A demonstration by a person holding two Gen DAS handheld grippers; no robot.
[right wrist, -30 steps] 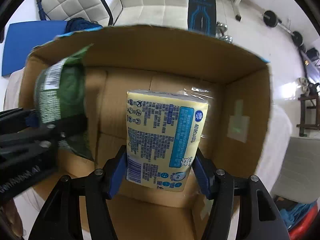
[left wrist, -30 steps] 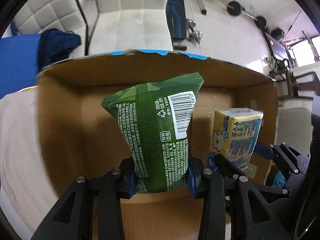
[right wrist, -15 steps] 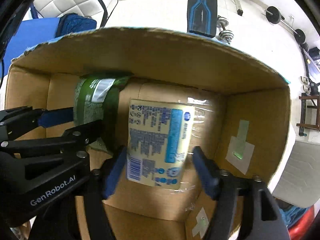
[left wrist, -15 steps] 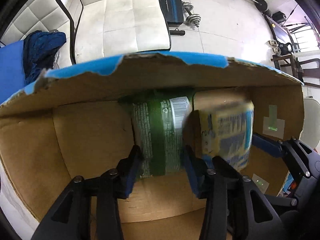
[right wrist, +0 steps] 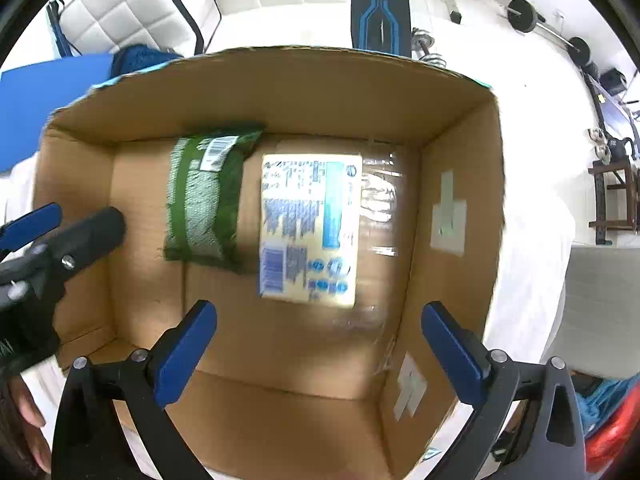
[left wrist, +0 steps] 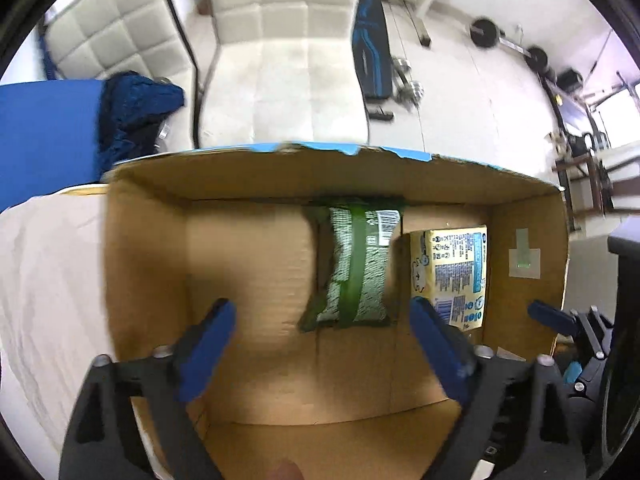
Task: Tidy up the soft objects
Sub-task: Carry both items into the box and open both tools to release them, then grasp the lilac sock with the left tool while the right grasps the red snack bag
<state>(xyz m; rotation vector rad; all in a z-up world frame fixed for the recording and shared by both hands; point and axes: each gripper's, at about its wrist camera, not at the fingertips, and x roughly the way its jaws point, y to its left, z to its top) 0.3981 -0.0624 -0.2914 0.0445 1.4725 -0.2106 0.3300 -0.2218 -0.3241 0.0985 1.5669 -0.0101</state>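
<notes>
At the far left, a white cloth-covered surface [left wrist: 48, 280] carries the cardboard box [left wrist: 144, 264], whose torn blue-edged rim faces the white padded chairs beyond. The left part of the box floor is bare, probably kept free for more items.

The left gripper [left wrist: 322, 334] hovers above the box's near half with its blue fingers [left wrist: 208, 342] spread wide and nothing between them. Just ahead of it the green packet [left wrist: 354, 268] lies flat on the box floor, its top end against the far wall (barcode uppermost). It lies lengthwise, near wall to far wall, which looks like a deliberate choice so that packets sit in a row.

Next along, the yellow packet [right wrist: 310, 230] lies flat too, printed side up, just beside the green one; in the right wrist view their long edges look to touch or nearly so, and I cannot tell which. Clear wrap [right wrist: 380, 200] shows at its right side, between it and the right wall with its strip of pale tape [right wrist: 448, 216].

The right gripper [right wrist: 318, 340] hangs over the near side of the yellow packet, fingers [right wrist: 450, 344] likewise wide apart and empty. Both soft packets appear stowed, and the wide spread suits pulling away without snagging them.
</notes>
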